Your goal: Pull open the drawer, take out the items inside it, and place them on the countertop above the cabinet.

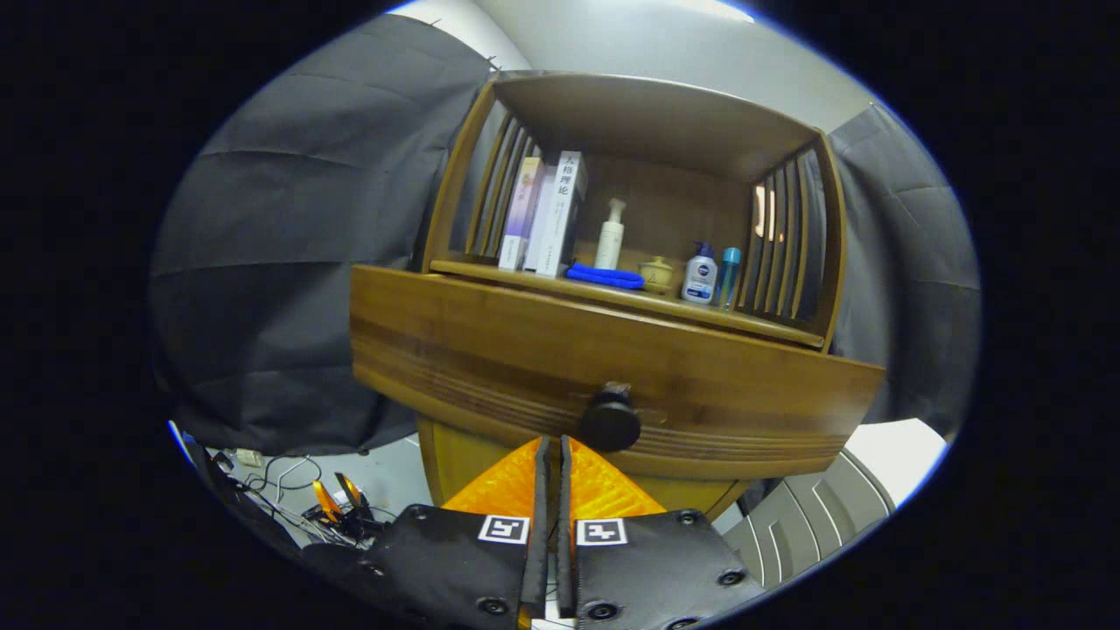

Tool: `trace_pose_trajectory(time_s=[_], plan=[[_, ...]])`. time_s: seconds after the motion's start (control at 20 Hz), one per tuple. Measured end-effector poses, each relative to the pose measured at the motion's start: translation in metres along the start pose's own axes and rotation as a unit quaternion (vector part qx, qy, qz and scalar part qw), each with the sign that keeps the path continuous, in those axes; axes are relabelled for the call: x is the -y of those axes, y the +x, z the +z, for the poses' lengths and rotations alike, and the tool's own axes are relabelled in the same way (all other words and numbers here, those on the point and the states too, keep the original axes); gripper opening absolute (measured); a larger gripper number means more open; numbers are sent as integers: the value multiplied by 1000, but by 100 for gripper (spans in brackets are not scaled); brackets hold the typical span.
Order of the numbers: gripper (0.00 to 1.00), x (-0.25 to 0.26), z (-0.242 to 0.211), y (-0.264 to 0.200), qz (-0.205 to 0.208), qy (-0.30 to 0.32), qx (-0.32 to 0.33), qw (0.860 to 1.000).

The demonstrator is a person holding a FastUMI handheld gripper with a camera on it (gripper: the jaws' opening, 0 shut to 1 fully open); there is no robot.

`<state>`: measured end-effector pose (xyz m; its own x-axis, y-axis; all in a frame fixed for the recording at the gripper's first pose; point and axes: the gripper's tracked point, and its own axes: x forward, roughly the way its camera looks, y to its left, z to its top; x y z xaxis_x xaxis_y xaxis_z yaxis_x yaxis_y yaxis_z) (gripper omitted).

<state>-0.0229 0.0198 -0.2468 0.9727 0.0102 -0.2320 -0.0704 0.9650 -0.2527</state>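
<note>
**Closed fingers just short of the drawer knob**

The gripper (pixel 551 442) has its two orange fingers (pixel 503 486) pressed together with nothing between them, and their tips sit just below and a little to one side of the single dark round knob (pixel 610 422). I cannot tell whether they touch it.

The knob sits in the middle of one wide wooden drawer (pixel 525 350), whose front runs crosswise to the fingers and faces them, tilted slightly in the view. The drawer's inside is hidden.

Above the drawer is the countertop (pixel 770 325), a shelf with slatted sides. On it stand three upright books (pixel 544 214), one tall white pump bottle (pixel 610 234), one folded blue cloth (pixel 605 276), one small tan jar (pixel 656 274), one white-and-blue bottle (pixel 700 274) and one slim teal bottle (pixel 729 276).

Loose cables (pixel 289 490) lie on the floor beside the cabinet (pixel 455 459).
</note>
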Motion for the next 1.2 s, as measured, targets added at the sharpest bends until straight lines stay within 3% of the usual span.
trace_pose_trajectory(time_s=[0.15,0.3,0.45,0.55,0.9,1.05,1.2], plan=[[32,4,0,9,-2,27,-15,1000],[52,12,4,8,-22,-7,-5,1000],[64,21,2,9,-41,0,-12,999],[72,18,6,12,-31,9,-15,999],[99,37,102,22,3,30,8,1000],[99,54,113,52,5,41,-34,999],[99,60,100,86,30,84,-124,988]])
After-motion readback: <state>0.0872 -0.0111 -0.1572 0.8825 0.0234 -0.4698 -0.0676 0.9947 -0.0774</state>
